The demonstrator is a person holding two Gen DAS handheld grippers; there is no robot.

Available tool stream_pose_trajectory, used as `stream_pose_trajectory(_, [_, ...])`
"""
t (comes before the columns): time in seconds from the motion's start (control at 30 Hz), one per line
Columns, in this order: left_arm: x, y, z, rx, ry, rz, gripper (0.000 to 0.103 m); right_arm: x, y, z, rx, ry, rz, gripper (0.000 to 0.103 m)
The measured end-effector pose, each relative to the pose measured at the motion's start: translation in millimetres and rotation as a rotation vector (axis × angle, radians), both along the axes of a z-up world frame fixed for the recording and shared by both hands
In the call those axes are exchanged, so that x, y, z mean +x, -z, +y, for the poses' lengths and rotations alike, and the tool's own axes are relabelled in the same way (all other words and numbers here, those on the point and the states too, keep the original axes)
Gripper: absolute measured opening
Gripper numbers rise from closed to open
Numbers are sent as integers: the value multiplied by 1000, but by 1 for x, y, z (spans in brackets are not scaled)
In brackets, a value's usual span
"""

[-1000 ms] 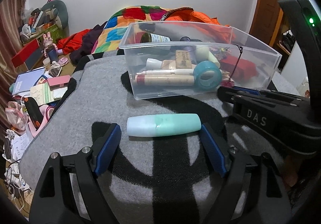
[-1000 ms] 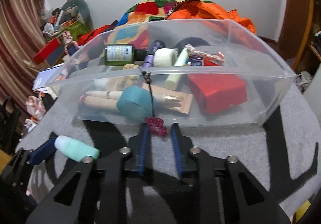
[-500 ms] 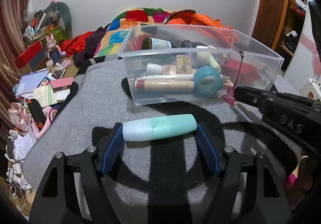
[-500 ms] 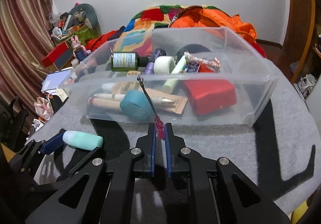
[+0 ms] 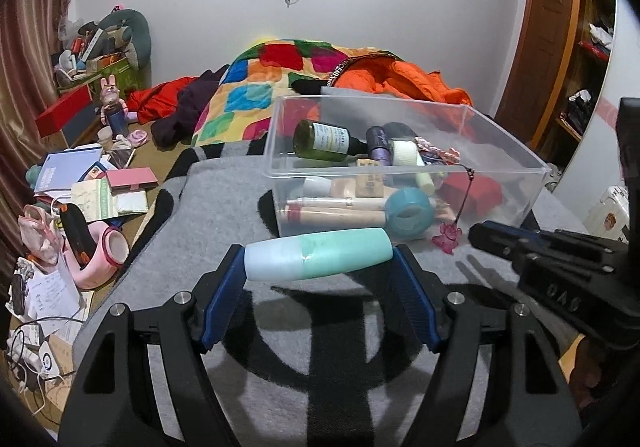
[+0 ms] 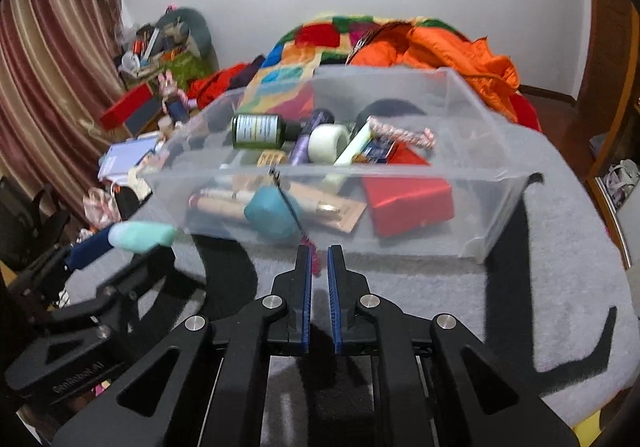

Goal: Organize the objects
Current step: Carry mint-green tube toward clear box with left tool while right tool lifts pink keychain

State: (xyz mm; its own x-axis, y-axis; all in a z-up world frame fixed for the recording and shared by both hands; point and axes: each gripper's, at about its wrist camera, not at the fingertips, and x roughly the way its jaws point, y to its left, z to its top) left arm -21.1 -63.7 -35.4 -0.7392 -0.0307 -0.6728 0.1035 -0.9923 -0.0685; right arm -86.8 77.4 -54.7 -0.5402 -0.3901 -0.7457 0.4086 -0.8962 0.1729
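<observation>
left gripper (image 5: 318,267) clamping mint tube (image 5: 318,254), clear bin (image 5: 404,167) beyond

The worktop (image 5: 224,207) is covered by a grey blanket with wide black curved stripes. Directly on it stands one clear plastic box (image 5: 500,151), open at the top, near the far edge; through its walls small things are seen lying inside. Behind the worktop is a bed (image 5: 256,95) with a patchwork cover of many colours, and on this cover lie an orange jacket (image 5: 420,77) and some red and dark purple clothes (image 5: 180,103). To the left, lower, is the floor (image 5: 160,163). On it lie papers, a blue booklet (image 5: 60,167), a pink flat case (image 5: 131,179), a red box (image 5: 60,115) and pink slippers (image 5: 106,251), close together.
</observation>
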Motion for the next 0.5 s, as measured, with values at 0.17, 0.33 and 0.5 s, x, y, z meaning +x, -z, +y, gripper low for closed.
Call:
stream_pose_trajectory(0.17, [2, 3, -5, 4, 2, -2, 73, -10, 15, -17, 48, -16, -37, 7])
stream_pose_trajectory(0.33, [5, 5, -11, 9, 0, 1, 73, -12, 21, -25, 81, -21, -35, 8])
stream_pose_trajectory(0.5, [4, 7, -12, 14, -2, -3, 73, -10, 23, -26, 73, -33, -25, 10])
